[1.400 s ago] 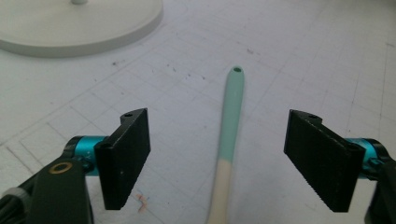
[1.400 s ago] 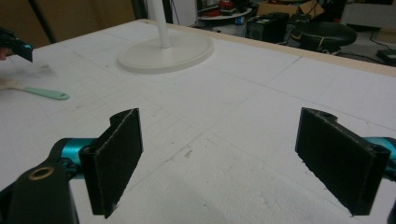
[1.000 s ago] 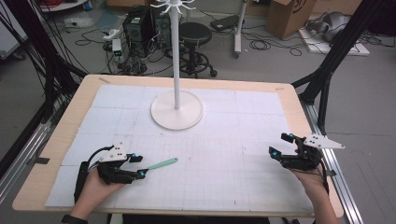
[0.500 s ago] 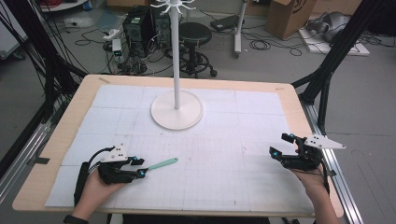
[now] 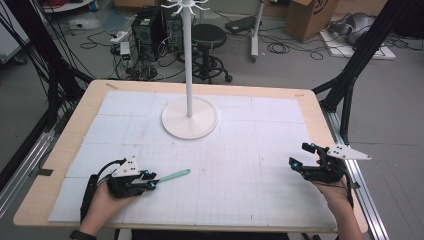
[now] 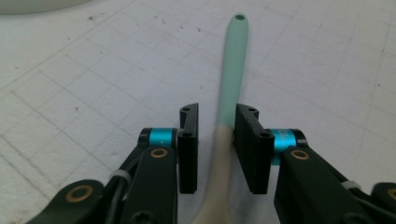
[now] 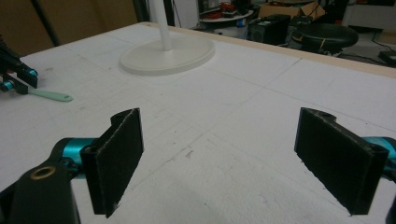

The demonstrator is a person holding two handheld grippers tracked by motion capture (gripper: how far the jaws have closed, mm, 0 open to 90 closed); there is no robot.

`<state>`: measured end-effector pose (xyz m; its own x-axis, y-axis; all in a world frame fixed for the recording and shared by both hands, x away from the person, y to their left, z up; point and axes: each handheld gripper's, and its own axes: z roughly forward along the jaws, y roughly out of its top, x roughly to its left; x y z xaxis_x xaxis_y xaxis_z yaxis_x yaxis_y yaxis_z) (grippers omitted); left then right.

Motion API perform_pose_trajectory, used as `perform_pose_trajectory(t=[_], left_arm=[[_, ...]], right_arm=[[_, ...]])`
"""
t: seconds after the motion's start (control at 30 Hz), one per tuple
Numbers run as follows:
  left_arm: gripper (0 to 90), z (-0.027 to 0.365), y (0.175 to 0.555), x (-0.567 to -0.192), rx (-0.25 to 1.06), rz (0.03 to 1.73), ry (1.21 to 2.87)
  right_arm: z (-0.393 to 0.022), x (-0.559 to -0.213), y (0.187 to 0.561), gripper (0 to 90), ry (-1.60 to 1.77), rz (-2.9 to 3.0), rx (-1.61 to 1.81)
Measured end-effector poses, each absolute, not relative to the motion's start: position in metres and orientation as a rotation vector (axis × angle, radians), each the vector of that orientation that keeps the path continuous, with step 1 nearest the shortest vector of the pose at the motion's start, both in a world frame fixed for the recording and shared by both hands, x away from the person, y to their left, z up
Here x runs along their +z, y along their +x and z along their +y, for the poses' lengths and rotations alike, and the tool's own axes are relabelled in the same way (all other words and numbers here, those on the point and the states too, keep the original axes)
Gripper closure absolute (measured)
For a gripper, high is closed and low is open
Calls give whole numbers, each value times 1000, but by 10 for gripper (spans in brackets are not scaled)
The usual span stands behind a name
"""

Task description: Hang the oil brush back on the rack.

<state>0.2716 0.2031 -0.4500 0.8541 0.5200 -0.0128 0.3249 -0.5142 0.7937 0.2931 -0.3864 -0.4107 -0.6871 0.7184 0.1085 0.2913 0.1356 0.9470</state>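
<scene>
A mint-green utensil handle (image 5: pixel 175 175) with a cream lower part lies on the white gridded mat (image 5: pixel 240 165), pointing right and slightly away. My left gripper (image 5: pixel 150 182) rests low on the mat at the front left. In the left gripper view the handle (image 6: pixel 232 70) runs up between the jaws of the left gripper (image 6: pixel 217 112). The jaws have just been closing; the right pad is at the handle, and a gap remains on the left side. My right gripper (image 5: pixel 300 155) sits at the front right, its jaws wide open with nothing between them (image 7: pixel 219 140).
A white stand with a round base (image 5: pixel 189 120) and a tall pole (image 5: pixel 189 60) rises at the middle back of the mat; its base (image 7: pixel 168 56) also appears in the right gripper view. The wooden table edge (image 5: pixel 30 210) frames the mat.
The left gripper's jaws have narrowed around the green handle. Both hands and the utensil have kept their places.
</scene>
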Motion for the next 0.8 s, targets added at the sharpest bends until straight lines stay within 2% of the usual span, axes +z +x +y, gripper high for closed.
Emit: perform_pose_trajectory(t=[0.17,0.63,0.8], left_arm=[[795,202,270,-450,287,580,2164],[824,204,271,-449,254,581,2142],[825,212,270,-440,262,604,2030]], right_arm=[[-386,-411,293,148,973,2048,1570],[-386,-411,293,150,971,2049,1576],[-387,-411,294,150,975,2050,1574]])
